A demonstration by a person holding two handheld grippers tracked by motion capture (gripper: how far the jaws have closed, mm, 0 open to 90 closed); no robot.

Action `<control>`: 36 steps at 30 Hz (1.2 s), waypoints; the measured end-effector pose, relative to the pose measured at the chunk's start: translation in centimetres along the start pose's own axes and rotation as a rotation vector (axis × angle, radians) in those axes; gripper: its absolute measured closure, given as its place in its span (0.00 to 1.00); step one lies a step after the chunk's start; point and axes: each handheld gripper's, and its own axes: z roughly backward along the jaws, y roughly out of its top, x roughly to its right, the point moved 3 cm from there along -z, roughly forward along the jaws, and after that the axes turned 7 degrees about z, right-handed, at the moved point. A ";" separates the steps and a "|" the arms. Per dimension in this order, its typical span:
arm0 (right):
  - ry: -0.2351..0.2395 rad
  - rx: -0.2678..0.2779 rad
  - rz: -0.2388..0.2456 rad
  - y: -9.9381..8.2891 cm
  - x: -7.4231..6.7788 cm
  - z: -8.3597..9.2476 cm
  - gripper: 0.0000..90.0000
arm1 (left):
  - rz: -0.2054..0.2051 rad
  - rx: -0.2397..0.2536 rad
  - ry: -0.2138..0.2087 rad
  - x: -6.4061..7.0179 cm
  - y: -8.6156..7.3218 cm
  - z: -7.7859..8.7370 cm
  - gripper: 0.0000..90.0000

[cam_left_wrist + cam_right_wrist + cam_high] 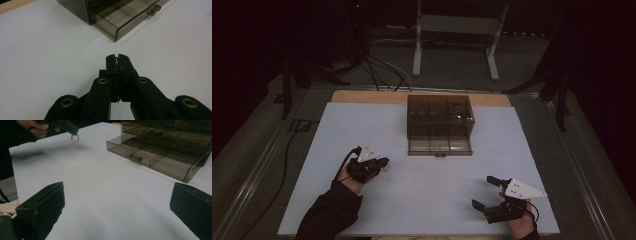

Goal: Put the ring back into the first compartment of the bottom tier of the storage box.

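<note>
A small ring hangs pinched at the tip of the left gripper, above the white table, near the smoky box's open drawer. Right gripper is apart, jaws wide, w/ nothing between.

Smoked plastic drawer box: contents show as dark specks through the tinted walls in the high view, too small to identify. In the left gripper view its far part is cut off by the top edge; in the right gripper view its top and right end run out of frame.

Small ring: pinched at the left gripper tip in the right gripper view; material cannot be told. In the left gripper view a thin dark sliver between the closed jaws.

Right gripper: jaw roots cut off by the bottom edge.

Background floor and stands: too dark to read.
</note>
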 end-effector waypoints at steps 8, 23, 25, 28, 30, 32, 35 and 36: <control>-0.001 0.005 -0.001 0.0 0.0 0.0 0.00 | -0.012 0.008 -0.013 0.2 0.9 -0.3 1.00; -0.001 0.003 -0.003 0.0 0.0 0.1 0.00 | -0.030 0.020 -0.043 0.9 2.5 -1.4 1.00; -0.001 0.005 -0.004 0.0 0.0 0.1 0.00 | -0.024 0.023 -0.048 0.9 2.6 -1.5 1.00; -0.001 0.002 -0.004 0.0 0.0 0.1 0.00 | -0.027 0.026 -0.057 0.9 2.8 -1.7 1.00; 0.000 0.003 -0.003 0.0 0.0 0.0 0.00 | -0.026 0.034 -0.064 0.9 3.2 -2.0 1.00; 0.002 0.002 -0.002 0.0 -0.1 0.0 0.00 | -0.029 0.036 -0.070 0.9 3.4 -2.1 1.00; 0.002 0.001 -0.002 0.0 -0.1 0.0 0.00 | -0.040 0.040 -0.075 1.1 3.9 -2.5 1.00; 0.002 0.001 -0.002 0.0 -0.1 0.0 0.00 | -0.040 0.040 -0.075 1.1 3.9 -2.5 1.00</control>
